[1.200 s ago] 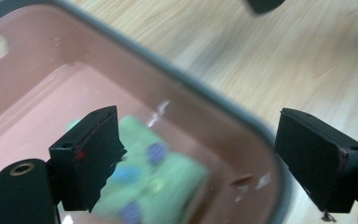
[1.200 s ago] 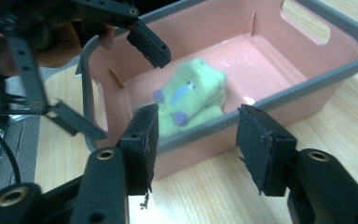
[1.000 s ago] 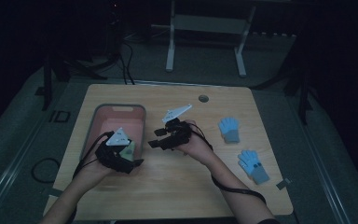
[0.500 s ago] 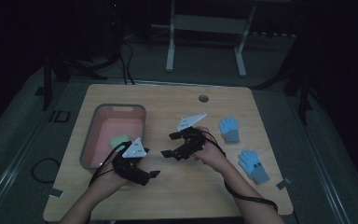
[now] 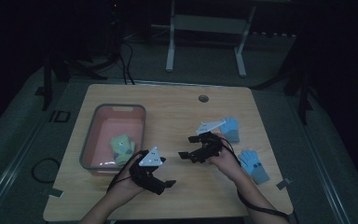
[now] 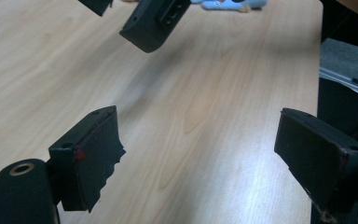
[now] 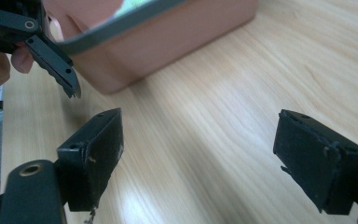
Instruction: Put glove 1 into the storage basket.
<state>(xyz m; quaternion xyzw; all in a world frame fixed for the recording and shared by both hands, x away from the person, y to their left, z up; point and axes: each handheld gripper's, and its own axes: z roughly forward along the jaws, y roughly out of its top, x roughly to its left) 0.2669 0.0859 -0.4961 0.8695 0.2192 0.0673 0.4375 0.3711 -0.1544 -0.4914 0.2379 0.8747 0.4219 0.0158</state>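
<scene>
Claws, left (image 5: 168,183) and right (image 5: 185,154), both stood wide apart and empty over the surface (image 5: 177,116), close enough that they risked colliding.

A pink bin (image 5: 92,138) with a grey rim sits on the left side of the counter (image 5: 177,112). A small green glove (image 5: 122,145) lies inside it, near the front right corner. Two blue gloves lie flat on the right side of the counter: one (image 5: 230,128) farther back, one (image 5: 255,165) nearer the front edge.
</scene>
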